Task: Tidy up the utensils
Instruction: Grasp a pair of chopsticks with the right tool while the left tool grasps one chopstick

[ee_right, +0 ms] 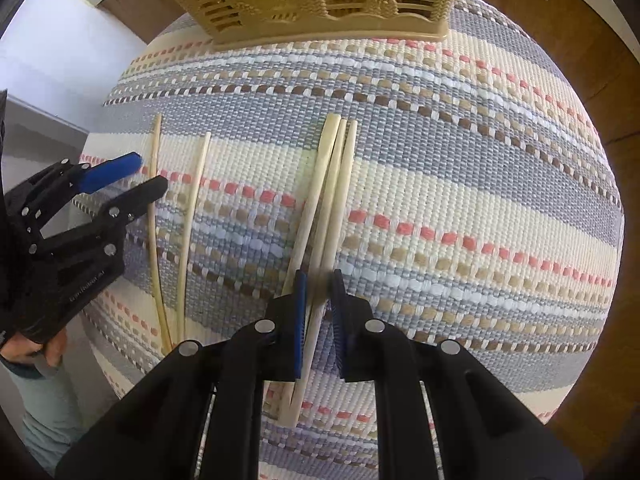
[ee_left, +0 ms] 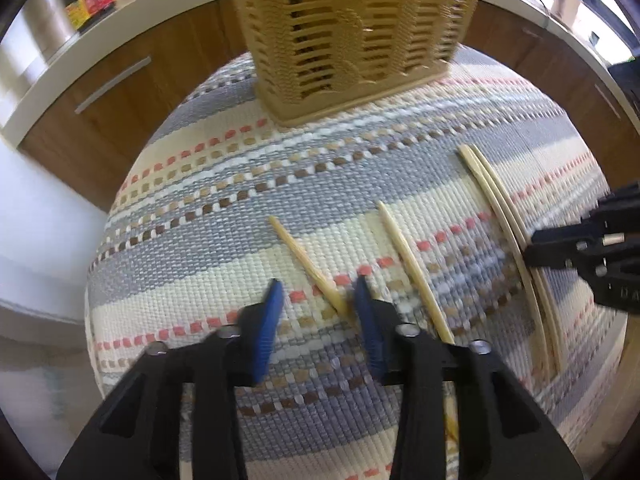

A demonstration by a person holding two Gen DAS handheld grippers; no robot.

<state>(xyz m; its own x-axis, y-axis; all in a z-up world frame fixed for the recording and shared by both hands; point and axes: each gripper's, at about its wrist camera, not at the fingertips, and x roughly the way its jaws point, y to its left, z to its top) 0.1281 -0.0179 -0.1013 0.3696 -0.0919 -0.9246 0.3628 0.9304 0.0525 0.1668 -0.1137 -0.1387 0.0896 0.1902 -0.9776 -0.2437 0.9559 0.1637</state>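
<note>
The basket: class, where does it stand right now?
In both wrist views the basket stands upright at the far edge of the striped mat, beyond the loose chopsticks.

Both wrist cameras look steeply down, close over the shared woven mat [ee_left: 224, 240].

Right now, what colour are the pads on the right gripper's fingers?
Blue pads on black fingers, clearest in the right wrist view.
</note>
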